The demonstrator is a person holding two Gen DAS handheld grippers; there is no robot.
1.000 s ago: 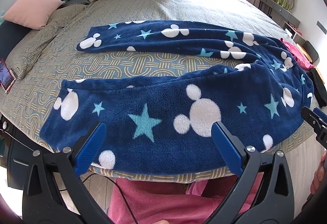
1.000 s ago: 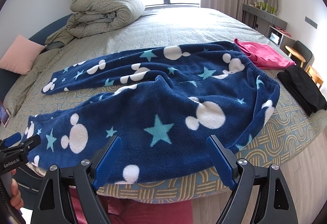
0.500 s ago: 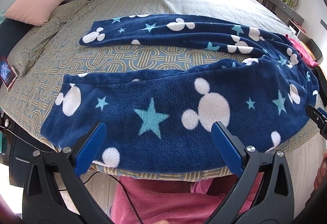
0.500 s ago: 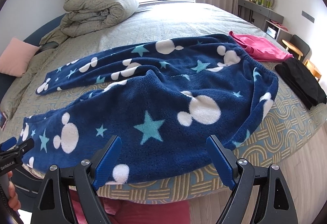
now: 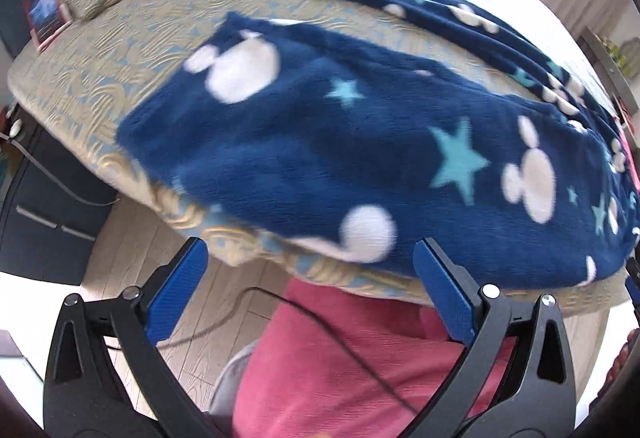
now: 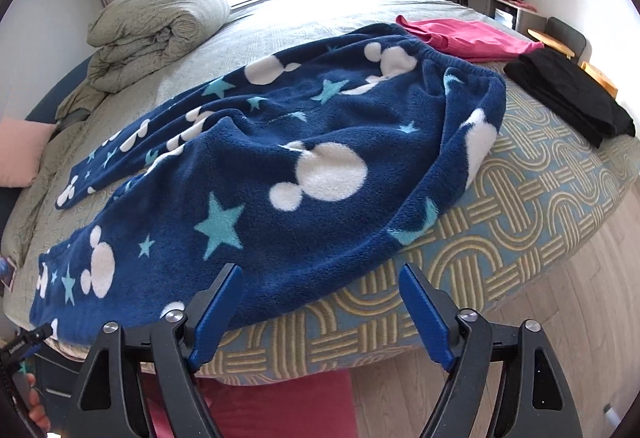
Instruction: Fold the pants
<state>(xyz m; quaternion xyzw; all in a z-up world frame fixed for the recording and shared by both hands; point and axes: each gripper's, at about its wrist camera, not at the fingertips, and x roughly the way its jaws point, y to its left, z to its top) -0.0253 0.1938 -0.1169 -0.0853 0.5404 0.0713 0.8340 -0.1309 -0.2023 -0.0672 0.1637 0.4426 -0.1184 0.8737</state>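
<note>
- The pants (image 6: 288,174) lie spread on the bed (image 6: 520,198), near leg along its front edge.
- Left gripper (image 5: 308,278) jaws open and empty; right gripper (image 6: 320,298) jaws open, just been closing, nothing between them.
- Pinch the near leg's hem and hip; room to fold lies toward the far leg.
- Pink garment (image 6: 468,34) and black garment (image 6: 568,94) crowd the waistband side.

Black gripper frames with silver screws, blue ribbed fingers (image 5: 178,292), thin black cable (image 5: 340,342), pink trousers (image 5: 360,366)
</note>
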